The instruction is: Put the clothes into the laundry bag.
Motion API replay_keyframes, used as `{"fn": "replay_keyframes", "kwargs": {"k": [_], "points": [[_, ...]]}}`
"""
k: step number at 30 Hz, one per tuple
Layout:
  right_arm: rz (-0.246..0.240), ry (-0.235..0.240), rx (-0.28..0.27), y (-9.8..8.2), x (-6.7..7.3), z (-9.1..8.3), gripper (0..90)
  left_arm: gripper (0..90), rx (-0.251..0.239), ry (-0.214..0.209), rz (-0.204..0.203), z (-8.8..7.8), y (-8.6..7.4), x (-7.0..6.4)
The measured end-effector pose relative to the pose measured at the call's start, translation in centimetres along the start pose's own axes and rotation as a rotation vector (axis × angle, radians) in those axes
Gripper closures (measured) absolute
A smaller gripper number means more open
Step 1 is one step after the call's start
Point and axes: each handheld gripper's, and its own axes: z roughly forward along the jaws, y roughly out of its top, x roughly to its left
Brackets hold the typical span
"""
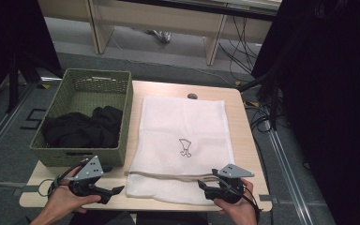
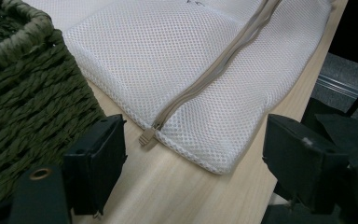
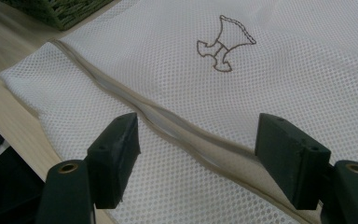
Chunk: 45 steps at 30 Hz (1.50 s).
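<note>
Gaping wide and empty, left tongs (image 2: 191, 158) by the zipper pull (image 2: 147, 137), right tongs (image 3: 198, 158) over the mesh bag (image 3: 279, 88).

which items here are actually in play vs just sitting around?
In play (judging by where the grippers are):
- white mesh laundry bag
- its beige zipper and zipper pull
- left hand-held gripper, open, near the pull
- right hand-held gripper, open, over the zipper
- probably the black clothes in the green woven basket

Lying about:
- small dark round thing at the table's far edge
- floor cables

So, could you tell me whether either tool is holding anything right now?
Nothing is held: the left tool and right tool are both open above the mesh bag.
</note>
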Motion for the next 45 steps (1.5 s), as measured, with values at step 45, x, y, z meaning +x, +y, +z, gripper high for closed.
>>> {"fn": "replay_keyframes", "kwargs": {"k": [45], "points": [[-0.058, 0.036, 0.025, 1.1, 0.1, 1.8, 33.6, 21.1, 0.012, 0.016, 0.037, 0.0, 0.1, 0.5]]}}
